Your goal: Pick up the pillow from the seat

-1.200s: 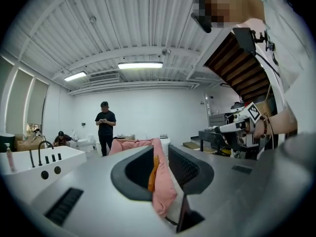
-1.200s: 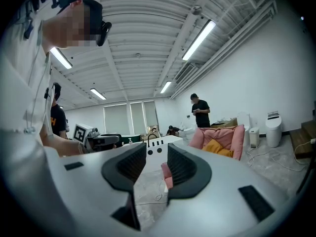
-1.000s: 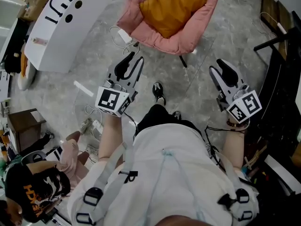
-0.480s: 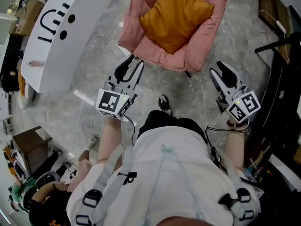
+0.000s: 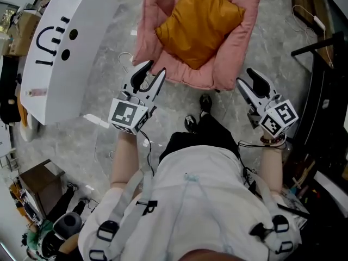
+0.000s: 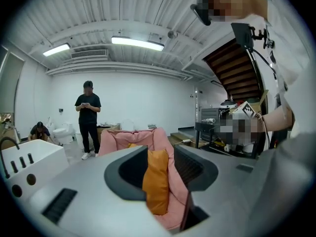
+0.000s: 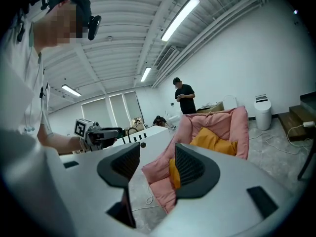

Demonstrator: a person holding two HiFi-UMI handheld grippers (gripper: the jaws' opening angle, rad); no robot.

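An orange pillow (image 5: 197,22) lies on the seat of a pink cushioned chair (image 5: 238,42) ahead of me. The pillow (image 6: 156,181) shows upright between the jaws in the left gripper view, still at a distance. My left gripper (image 5: 150,76) hovers just short of the chair's front left edge, jaws opening, nothing between them. My right gripper (image 5: 249,82) hangs by the chair's front right corner, jaws opening wider, also empty. The right gripper view has the pillow (image 7: 213,141) and the pink chair (image 7: 163,174) beyond the jaws.
A white bathtub (image 5: 60,53) with black markings stands to the left of the chair. Cables (image 5: 126,58) lie on the grey floor beside it. Dark shelving (image 5: 326,91) runs along the right. A person in black (image 6: 88,117) stands far behind the chair.
I have walked toward the chair, so it and the pillow sit closer and lower in the head view. Both grippers now reach the chair's front edge, and their jaws have spread a little.
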